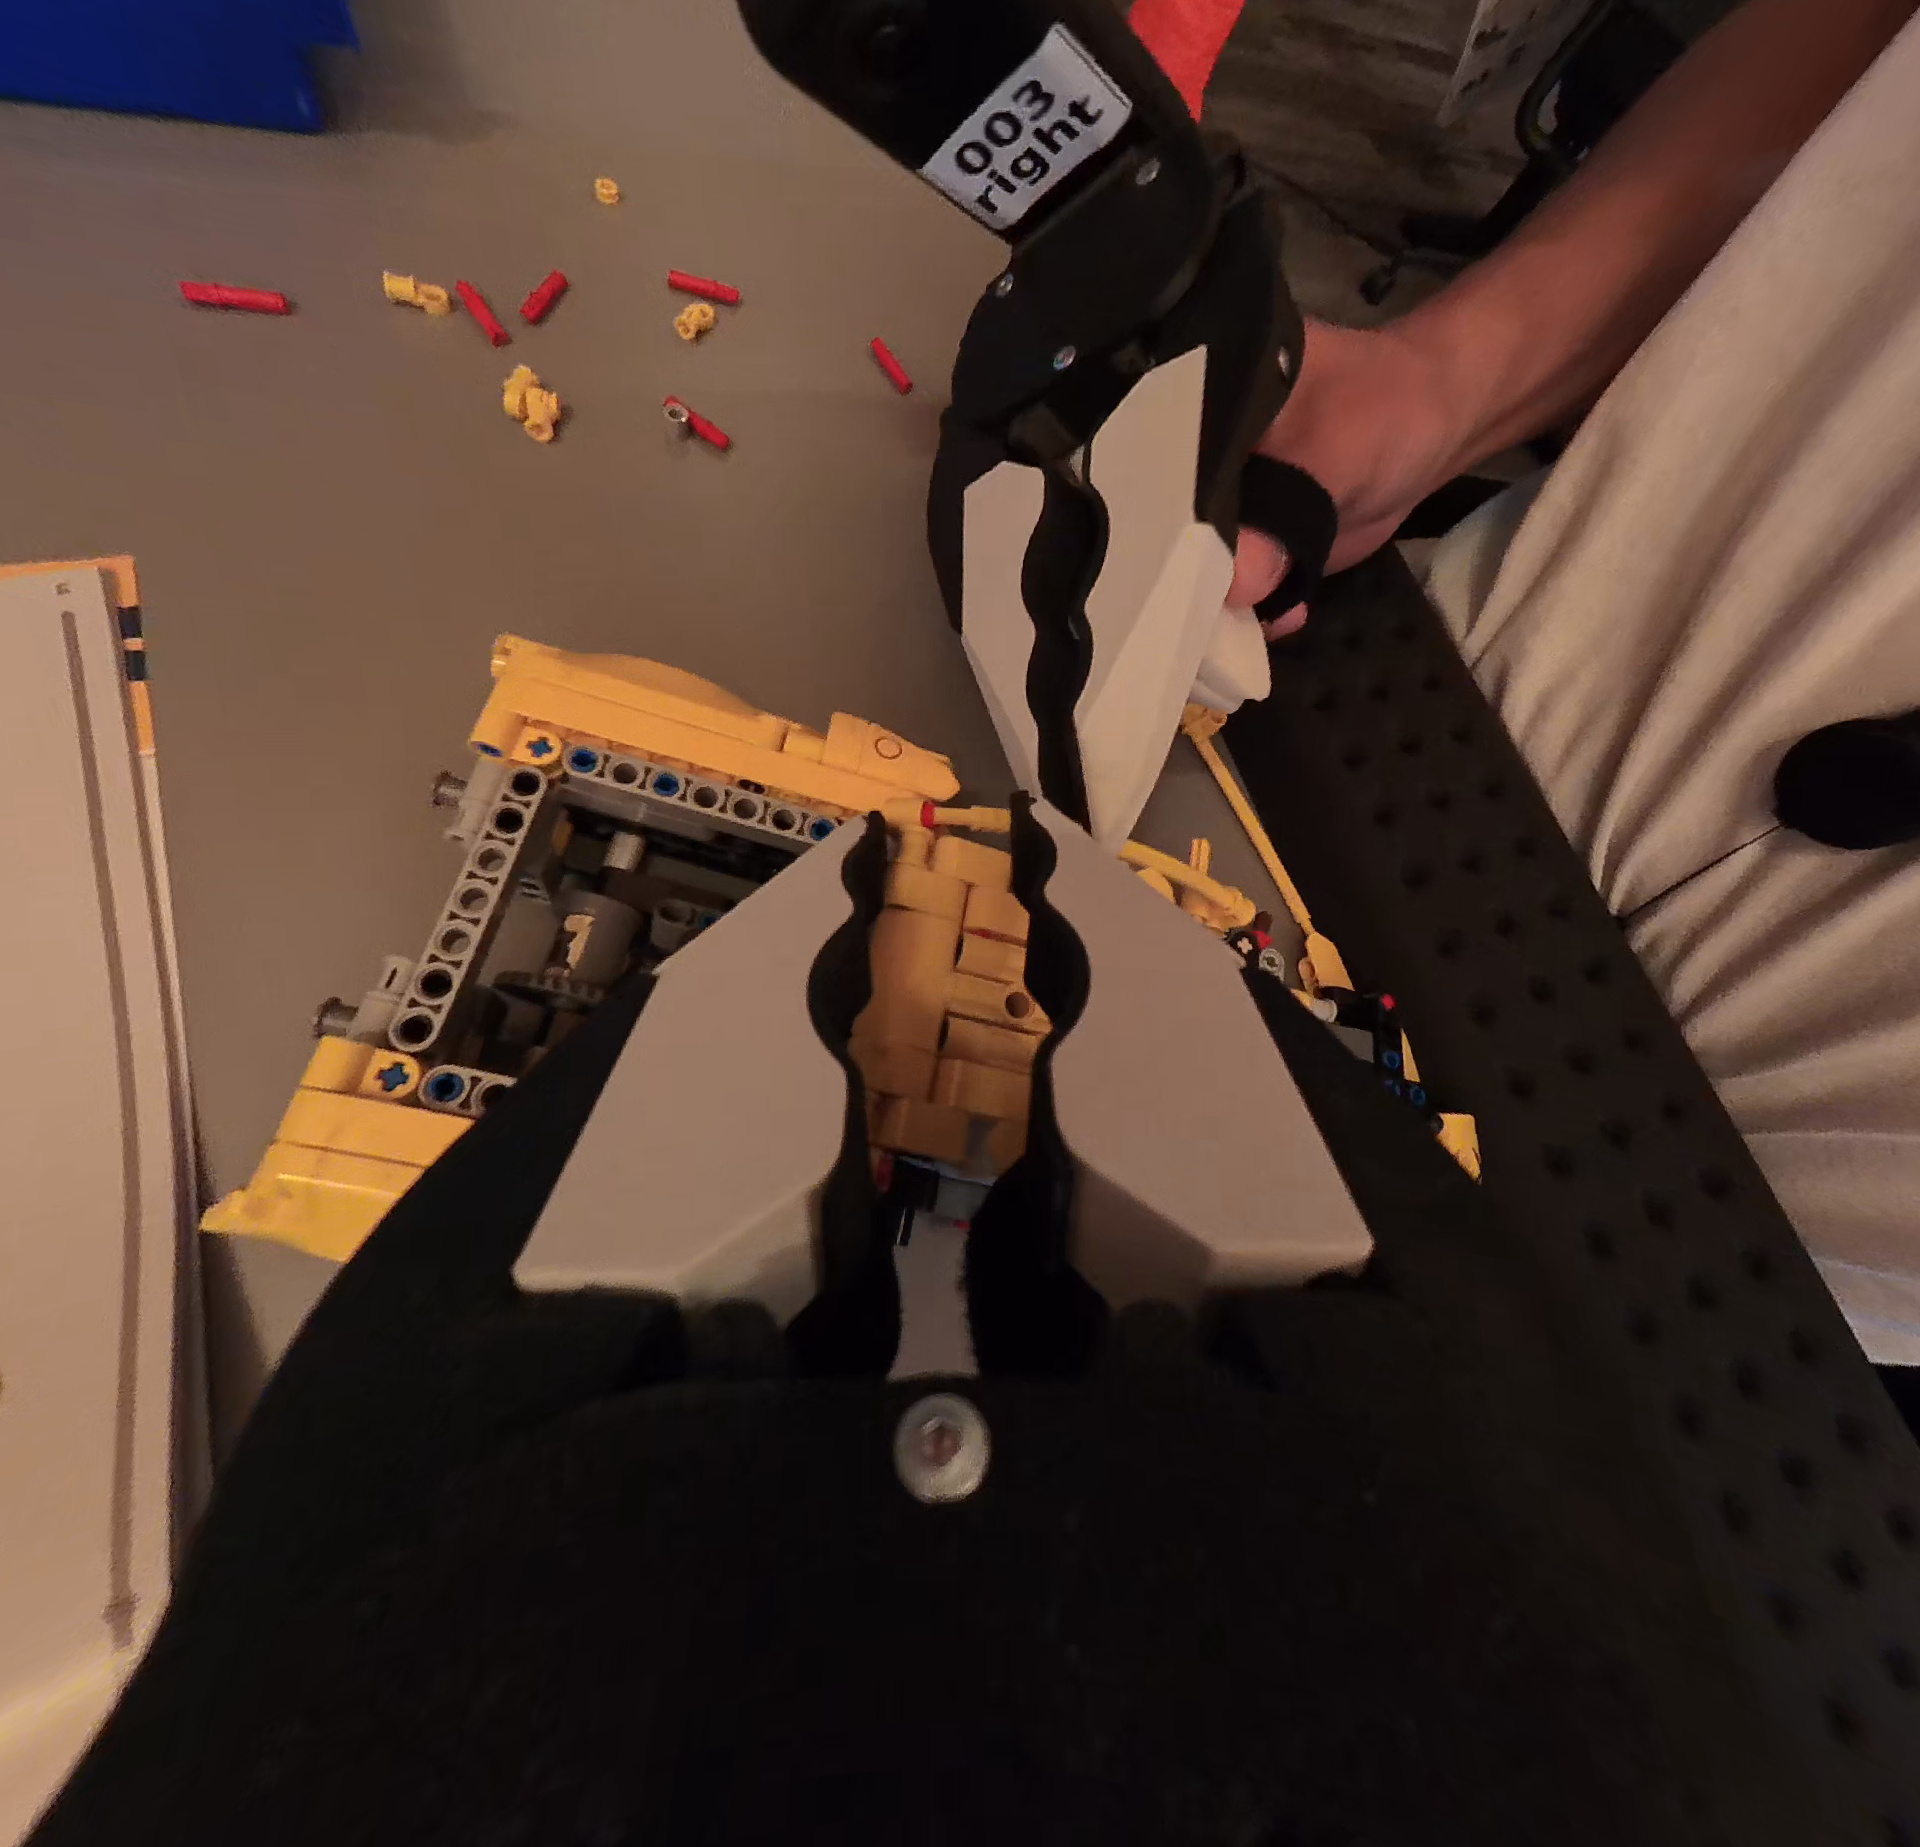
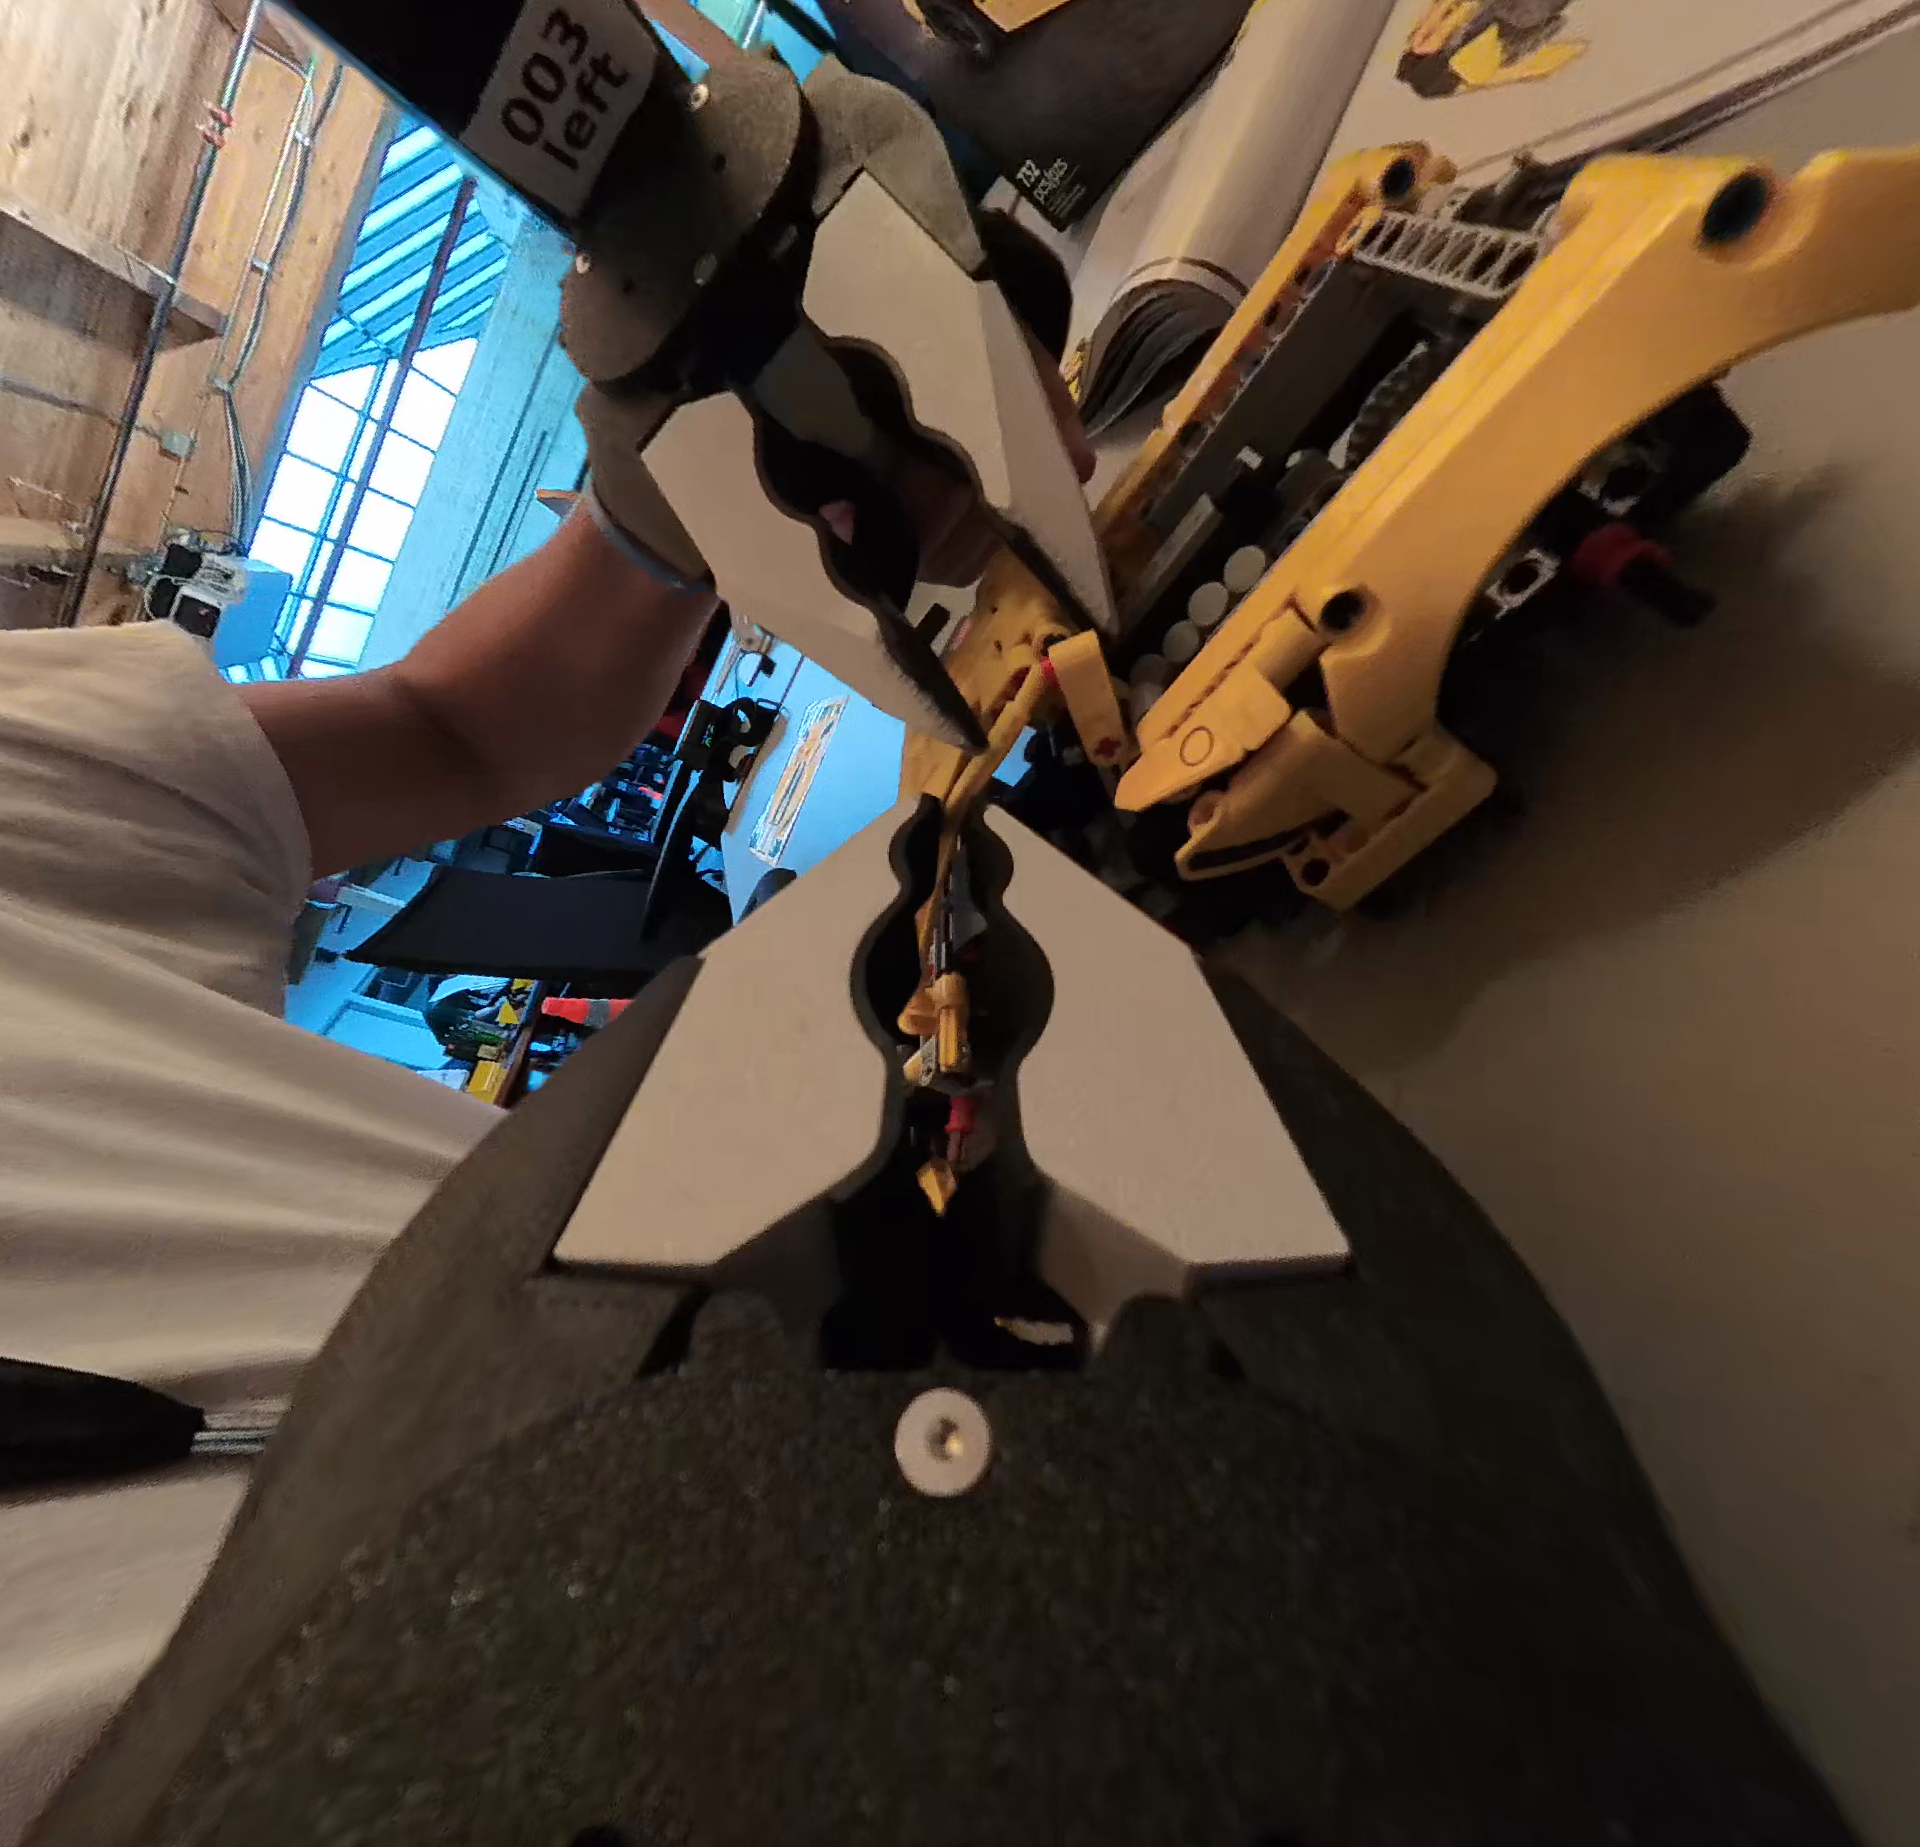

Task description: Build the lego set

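1. So, the yellow lego vehicle [image 1: 644,862] lies on the grey table [image 1: 312,467], its grey beam frame and dark gears exposed – it sits near the table's front edge, just beside the black perforated strip [image 1: 1558,966].
2. Left gripper [image 1: 943,821] has its jaws closed on a stacked yellow block section [image 1: 961,1008] of the model; the fingers press it from both sides.
3. Right gripper [image 2: 954,815] comes in from the other side, jaws narrow and clamped around a thin yellow rod assembly [image 2: 940,1008] with small red and grey bits – tips nearly meeting at the front.
4. The two grippers' tips sit very close together, right at the model's edge.
5. Loose red pins [image 1: 234,296] and small yellow connectors [image 1: 532,403] lie scattered farther back on the table, well apart from the build.
6. An open instruction booklet [image 1: 73,966] lies at the left edge, just beside the model, and blue bins [image 1: 166,21] sit at the far corner.
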### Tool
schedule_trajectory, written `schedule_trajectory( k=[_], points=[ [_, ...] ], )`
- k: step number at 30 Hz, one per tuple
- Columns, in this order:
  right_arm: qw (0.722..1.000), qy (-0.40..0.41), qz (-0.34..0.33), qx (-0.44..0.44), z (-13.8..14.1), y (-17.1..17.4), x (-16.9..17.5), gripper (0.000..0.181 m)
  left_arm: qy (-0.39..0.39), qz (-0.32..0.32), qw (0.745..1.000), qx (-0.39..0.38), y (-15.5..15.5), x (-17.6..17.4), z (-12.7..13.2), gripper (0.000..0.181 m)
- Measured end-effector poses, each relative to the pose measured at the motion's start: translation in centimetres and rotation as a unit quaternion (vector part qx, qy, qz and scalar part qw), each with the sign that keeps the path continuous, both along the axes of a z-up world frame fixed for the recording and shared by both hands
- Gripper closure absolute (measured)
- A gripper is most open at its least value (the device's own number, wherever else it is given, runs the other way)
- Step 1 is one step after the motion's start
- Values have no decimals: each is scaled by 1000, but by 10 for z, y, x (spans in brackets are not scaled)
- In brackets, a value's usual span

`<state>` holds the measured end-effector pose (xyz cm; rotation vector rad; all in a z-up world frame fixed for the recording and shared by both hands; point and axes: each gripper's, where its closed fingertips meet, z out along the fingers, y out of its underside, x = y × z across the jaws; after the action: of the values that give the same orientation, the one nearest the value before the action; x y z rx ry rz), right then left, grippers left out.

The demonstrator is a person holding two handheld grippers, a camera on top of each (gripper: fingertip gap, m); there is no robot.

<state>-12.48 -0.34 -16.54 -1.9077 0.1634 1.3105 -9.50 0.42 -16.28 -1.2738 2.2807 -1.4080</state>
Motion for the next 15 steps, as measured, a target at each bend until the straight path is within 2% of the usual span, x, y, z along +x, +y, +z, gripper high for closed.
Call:
schedule_trajectory(
  k=[6, 11, 15],
  points=[
    [997, -73, -17, 22, -3, 1, 1, 178, 9, 8, 1000, -9, 1, 1, -3, 157],
    [981, -182, -19, 58, -4, 2, 2, 177, 34, 12, 999, -38, 2, 1, -4, 158],
    [980, -187, -13, 64, -4, 3, 1, 177, 43, 14, 996, -71, 2, 1, -4, 158]
  ],
)
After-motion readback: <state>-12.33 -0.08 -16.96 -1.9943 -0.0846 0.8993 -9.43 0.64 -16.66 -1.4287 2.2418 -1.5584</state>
